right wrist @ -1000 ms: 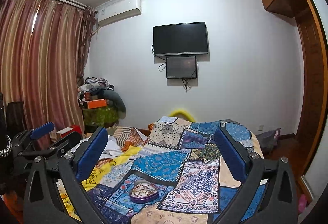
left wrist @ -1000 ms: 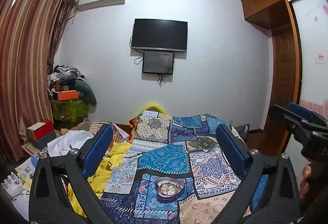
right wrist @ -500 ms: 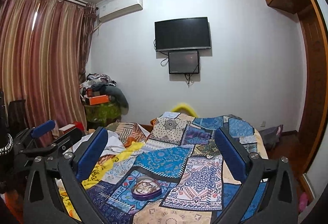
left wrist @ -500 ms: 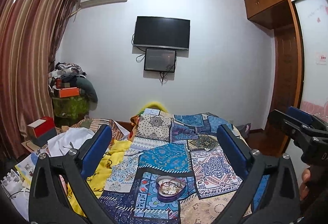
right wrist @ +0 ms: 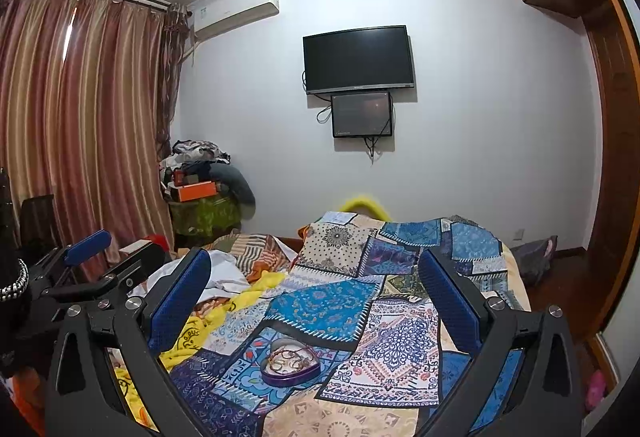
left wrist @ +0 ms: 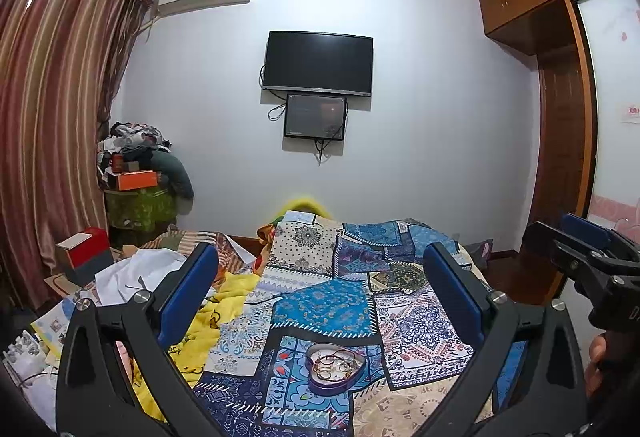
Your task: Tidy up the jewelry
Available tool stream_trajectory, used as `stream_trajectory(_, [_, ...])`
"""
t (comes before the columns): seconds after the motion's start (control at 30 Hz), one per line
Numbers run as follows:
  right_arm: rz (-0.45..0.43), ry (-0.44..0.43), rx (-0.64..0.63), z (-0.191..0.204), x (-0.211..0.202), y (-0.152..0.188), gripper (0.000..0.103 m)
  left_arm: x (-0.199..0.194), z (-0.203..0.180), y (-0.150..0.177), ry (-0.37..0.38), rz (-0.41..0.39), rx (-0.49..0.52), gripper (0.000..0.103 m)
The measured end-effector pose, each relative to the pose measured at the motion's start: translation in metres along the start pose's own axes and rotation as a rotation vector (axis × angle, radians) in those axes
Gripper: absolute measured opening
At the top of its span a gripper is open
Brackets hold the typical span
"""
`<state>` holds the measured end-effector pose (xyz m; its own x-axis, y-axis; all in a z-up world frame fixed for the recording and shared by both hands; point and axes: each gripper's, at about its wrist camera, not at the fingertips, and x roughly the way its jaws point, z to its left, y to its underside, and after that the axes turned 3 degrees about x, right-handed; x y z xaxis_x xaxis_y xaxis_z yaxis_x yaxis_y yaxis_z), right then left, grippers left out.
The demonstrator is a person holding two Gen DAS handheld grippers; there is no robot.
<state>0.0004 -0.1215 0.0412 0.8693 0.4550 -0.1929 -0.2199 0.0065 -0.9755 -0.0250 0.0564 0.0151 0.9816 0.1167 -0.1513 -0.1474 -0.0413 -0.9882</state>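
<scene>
A purple heart-shaped tin lies open on the patchwork bedspread, with a tangle of gold and reddish jewelry inside it. My left gripper hangs open above and behind the tin, nothing between its blue pads. My right gripper is open too, held above the bed with the tin low between its fingers. In the left wrist view the right gripper shows at the right edge. The left gripper shows at the left edge of the right wrist view.
A yellow blanket and white cloth lie on the bed's left side. A red and grey box sits at the left. A pile of clothes and an orange box stand by the striped curtain. A wooden wardrobe fills the right.
Both cameras have tilted down slightly and eased nearer the bed, so the tin sits a little higher in each view. Both grippers stay open.
</scene>
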Motion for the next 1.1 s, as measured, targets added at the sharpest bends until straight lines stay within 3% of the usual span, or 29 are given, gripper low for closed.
stream_trajectory(0.83, [0.007, 0.006, 0.019, -0.0049, 0.0018, -0.0002, 0.103, 0.0023, -0.0002, 0.0031, 0.006, 0.009, 0.0, 0.103])
stream_trajectory(1.1, [0.003, 0.008, 0.03, -0.0076, 0.0024, 0.0004, 0.103, 0.0061, 0.0005, 0.0025, 0.043, 0.03, 0.012, 0.103])
